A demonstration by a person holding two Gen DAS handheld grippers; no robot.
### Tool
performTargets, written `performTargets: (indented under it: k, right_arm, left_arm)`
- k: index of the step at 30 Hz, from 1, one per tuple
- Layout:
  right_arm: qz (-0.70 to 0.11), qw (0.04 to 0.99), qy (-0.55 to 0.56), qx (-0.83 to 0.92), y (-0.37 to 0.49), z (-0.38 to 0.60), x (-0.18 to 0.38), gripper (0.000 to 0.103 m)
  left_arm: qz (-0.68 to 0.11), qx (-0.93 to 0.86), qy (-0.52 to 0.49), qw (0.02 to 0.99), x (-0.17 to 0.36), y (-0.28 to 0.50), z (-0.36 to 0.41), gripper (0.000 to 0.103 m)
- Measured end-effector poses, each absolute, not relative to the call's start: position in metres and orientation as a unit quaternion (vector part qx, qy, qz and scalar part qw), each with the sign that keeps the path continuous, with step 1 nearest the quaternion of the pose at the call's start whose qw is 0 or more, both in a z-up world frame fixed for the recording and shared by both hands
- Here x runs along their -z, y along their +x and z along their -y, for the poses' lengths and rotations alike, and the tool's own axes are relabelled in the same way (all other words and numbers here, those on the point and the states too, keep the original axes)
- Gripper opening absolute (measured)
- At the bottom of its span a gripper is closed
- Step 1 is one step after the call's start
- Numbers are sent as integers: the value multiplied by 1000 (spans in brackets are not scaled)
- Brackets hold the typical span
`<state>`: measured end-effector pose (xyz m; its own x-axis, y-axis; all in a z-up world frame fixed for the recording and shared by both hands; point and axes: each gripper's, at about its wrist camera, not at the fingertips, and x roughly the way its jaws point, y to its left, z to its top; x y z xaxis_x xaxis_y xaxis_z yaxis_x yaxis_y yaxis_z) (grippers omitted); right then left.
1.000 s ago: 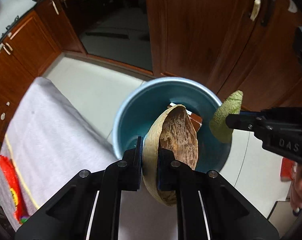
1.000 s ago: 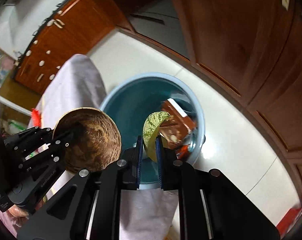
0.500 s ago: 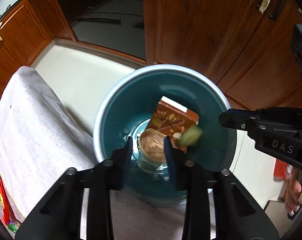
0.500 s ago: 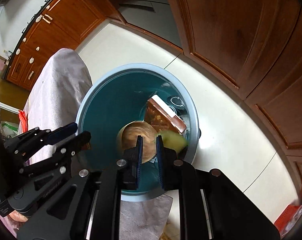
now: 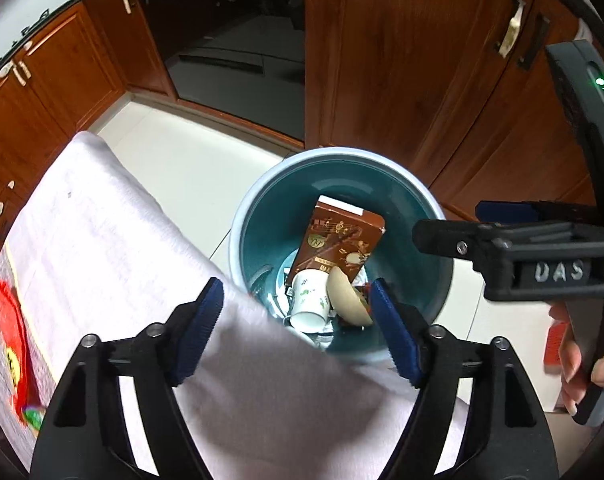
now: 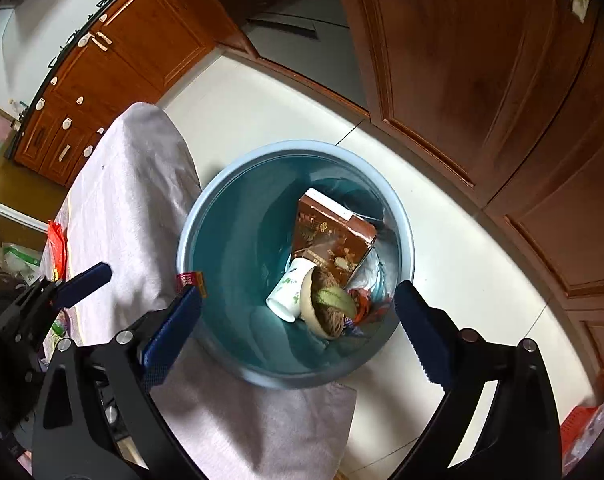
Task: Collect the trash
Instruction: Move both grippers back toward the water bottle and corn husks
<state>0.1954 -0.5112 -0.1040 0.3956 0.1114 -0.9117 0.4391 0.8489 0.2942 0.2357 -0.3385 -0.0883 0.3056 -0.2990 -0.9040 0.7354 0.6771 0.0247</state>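
Note:
A blue round bin (image 5: 417, 196) (image 6: 206, 216) stands on the floor beside the cloth-covered table. Inside it lie a brown carton (image 5: 337, 240) (image 6: 333, 236), a white paper cup (image 5: 309, 296) (image 6: 288, 290), a coconut shell half (image 5: 345, 298) (image 6: 325, 316) and a green melon rind (image 6: 333, 298) resting in the shell. My left gripper (image 5: 298, 328) hovers above the bin's near rim, its jaws opening wide with nothing between them. My right gripper (image 6: 298, 336) hangs over the bin, jaws opening wide and empty. The right gripper also shows in the left wrist view, at the right edge.
A grey cloth (image 5: 102, 248) (image 6: 134, 184) covers the table, with a red wrapper (image 5: 6, 320) at its left. Wooden cabinets (image 5: 401, 52) stand behind the bin. A hand (image 5: 581, 364) holds the right gripper. A red packet (image 6: 190, 280) lies at the table edge.
Both grippers were shut, the left on the coconut shell and the right on the melon rind. Both opened and the pieces dropped into the bin.

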Motion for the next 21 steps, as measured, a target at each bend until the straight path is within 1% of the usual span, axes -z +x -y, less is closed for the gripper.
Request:
performTargets:
  k: [2,4,5,15,21]
  right_arm:
    - [-541,796,251,105,192,505,98,93]
    - [-537,800,247,103,187,496,90,93]
    - [-535,802,244,100,185,489,84,93]
    - [-524,826,203,42,179,402,38,93]
    - [-535,828,167,3,182,334,29,94]
  left_arm:
    - [-485,332,211,781,82,230,327,84]
    - [-482,330,198,787,73,224,314,92]
    - [-478,328,191,792,68,220,304,94]
    - [-469,288,140,823,38,200,206,95]
    - [-466,245,94,845,26,194,124,97]
